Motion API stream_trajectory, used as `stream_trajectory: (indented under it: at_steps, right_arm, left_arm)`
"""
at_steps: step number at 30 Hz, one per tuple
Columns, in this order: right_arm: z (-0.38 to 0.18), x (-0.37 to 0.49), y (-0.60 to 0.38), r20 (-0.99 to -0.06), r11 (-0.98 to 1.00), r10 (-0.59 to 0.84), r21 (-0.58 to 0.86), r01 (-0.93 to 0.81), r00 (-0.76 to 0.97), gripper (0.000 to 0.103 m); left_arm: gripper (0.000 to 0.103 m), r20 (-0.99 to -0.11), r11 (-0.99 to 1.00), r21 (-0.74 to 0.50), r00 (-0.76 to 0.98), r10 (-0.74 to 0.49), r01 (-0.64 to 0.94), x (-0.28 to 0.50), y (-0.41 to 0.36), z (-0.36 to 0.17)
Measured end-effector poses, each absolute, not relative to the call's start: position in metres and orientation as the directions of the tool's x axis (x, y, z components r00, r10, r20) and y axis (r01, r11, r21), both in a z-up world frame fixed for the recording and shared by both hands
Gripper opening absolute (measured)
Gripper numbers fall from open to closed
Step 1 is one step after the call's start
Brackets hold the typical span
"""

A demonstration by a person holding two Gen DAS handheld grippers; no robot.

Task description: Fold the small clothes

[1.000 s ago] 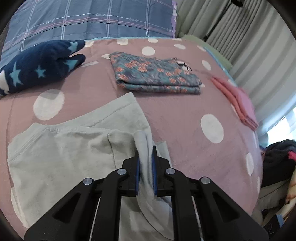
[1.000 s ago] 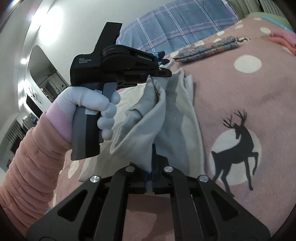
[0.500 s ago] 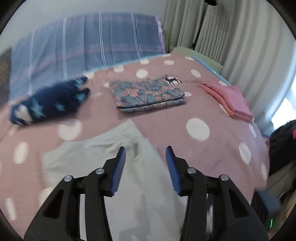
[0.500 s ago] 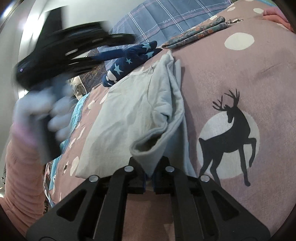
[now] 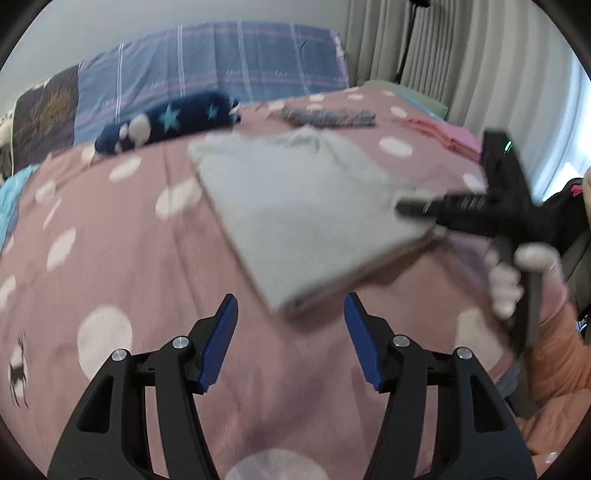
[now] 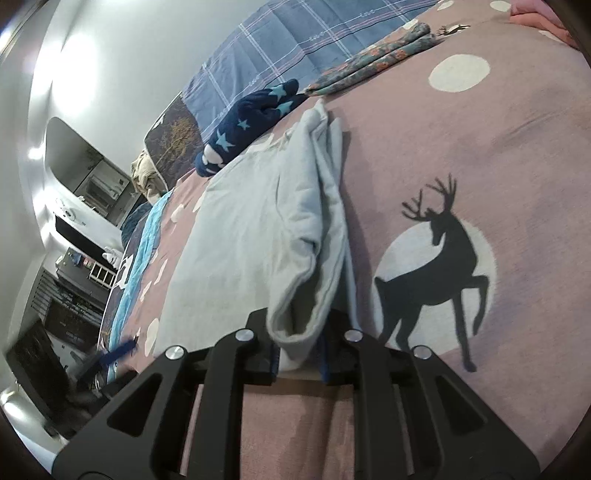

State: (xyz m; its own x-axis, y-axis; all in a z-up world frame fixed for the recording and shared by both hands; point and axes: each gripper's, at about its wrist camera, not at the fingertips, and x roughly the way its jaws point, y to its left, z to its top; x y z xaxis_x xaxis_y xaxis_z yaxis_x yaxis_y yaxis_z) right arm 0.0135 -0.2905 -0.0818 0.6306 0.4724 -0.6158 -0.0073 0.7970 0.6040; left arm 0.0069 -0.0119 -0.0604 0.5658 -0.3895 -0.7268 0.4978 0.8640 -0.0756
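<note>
While my right gripper [image 6: 299, 360] loosens around its corner at lower centre, the soft, limp pale grey cotton garment [image 6: 251, 236] lies folded mid-frame; my left gripper [image 5: 290, 341] spreads empty, so I'd pinch doubled edges.

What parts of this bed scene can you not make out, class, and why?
- Floral folded clothes, left wrist view: print lost to motion blur.
- Grey garment, right wrist view: near hem hidden behind the right claw.
- Pink folded clothes, right wrist view: cut off by the frame edge.
</note>
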Motion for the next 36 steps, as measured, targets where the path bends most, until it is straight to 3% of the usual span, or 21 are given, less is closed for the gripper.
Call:
stream_trajectory:
  at_steps: [5,8,14,21,25,27,29,36]
  right_arm:
    - [-0.076,0.014,-0.286,-0.633,0.825,0.431,0.565,0.004,0.643,0.018]
    - [-0.074,0.016,-0.283,-0.637,0.832,0.418,0.555,0.009,0.648,0.010]
    - [-0.066,0.007,-0.296,-0.577,0.783,0.442,0.622,0.018,0.687,0.006]
    - [-0.092,0.006,-0.300,-0.622,0.790,0.437,0.611,0.054,0.650,0.006]
    - [-0.079,0.000,-0.302,-0.632,0.825,0.394,0.563,0.046,0.667,0.010]
    - [-0.072,-0.006,-0.306,-0.634,0.843,0.357,0.534,0.055,0.686,0.013]
    - [-0.063,-0.013,-0.311,-0.625,0.861,0.312,0.505,0.066,0.716,0.013]
    - [-0.023,-0.011,-0.275,-0.538,0.920,0.328,0.367,-0.134,0.777,0.016]
  left_arm:
    - [0.060,-0.727,0.889,-0.055,0.593,-0.347,0.454,0.023,-0.016,-0.079]
    - [0.060,-0.711,0.903,-0.049,0.619,-0.332,0.427,0.033,-0.024,-0.082]
    - [0.064,-0.733,0.933,0.085,0.656,-0.178,0.349,0.031,-0.027,-0.093]
    - [0.064,-0.737,0.954,0.021,0.650,-0.188,0.299,0.026,-0.007,-0.094]
    - [0.055,-0.736,0.945,0.073,0.657,-0.165,0.319,0.019,-0.014,-0.093]
    - [0.044,-0.749,0.937,0.053,0.634,-0.191,0.344,0.013,-0.011,-0.092]
    - [0.022,-0.751,0.927,-0.001,0.612,-0.249,0.375,0.006,-0.005,-0.087]
    - [0.019,-0.605,0.860,-0.022,0.678,-0.417,0.510,-0.005,-0.015,-0.038]
